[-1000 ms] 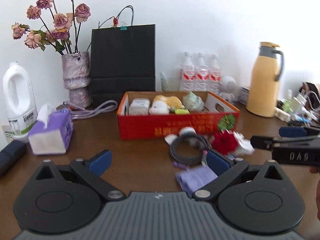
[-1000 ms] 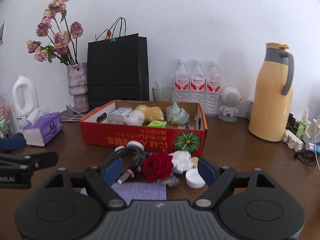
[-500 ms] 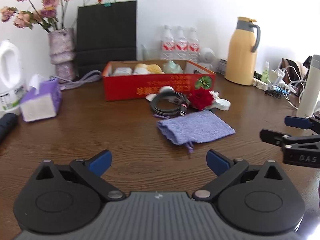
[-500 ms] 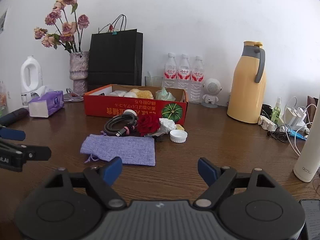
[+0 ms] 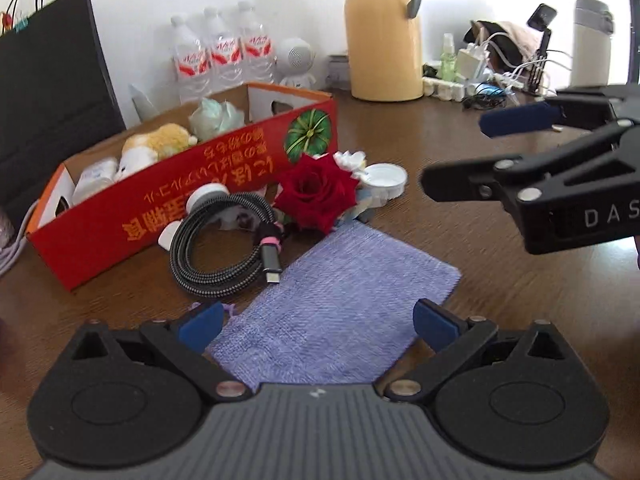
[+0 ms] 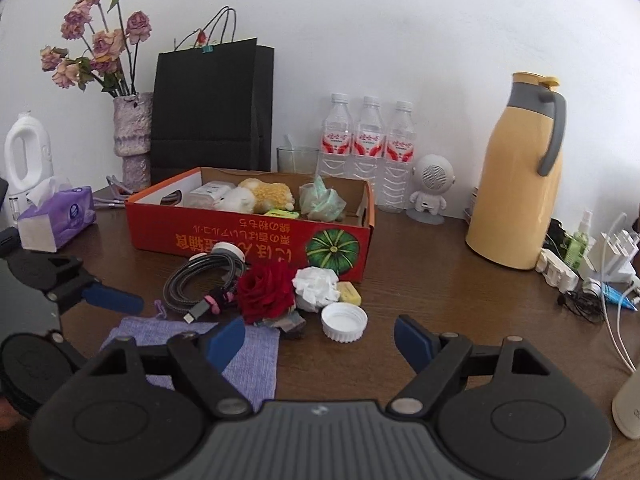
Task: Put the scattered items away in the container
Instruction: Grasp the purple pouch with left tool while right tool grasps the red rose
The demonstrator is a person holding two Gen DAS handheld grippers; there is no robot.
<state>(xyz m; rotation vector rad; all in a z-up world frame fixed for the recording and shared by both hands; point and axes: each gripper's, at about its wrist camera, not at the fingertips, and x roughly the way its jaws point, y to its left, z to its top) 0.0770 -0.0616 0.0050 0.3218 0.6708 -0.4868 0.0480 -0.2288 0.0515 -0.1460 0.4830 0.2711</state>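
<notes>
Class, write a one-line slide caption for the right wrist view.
Open right gripper faces a red rose, coiled cable, white cap and purple pouch before the red box.

Black paper bag [image 5: 48, 92] cut off (left edge).

A plain white wall [image 6: 400, 20] rises from nine to three o'clock behind the dark brown wooden table [image 6: 460, 312], evenly lit by soft daylight.

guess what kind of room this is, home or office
Probably a home or small office desk: a wooden table against a white wall, with a vase of dried roses, a yellow thermos jug and phone chargers.
</notes>
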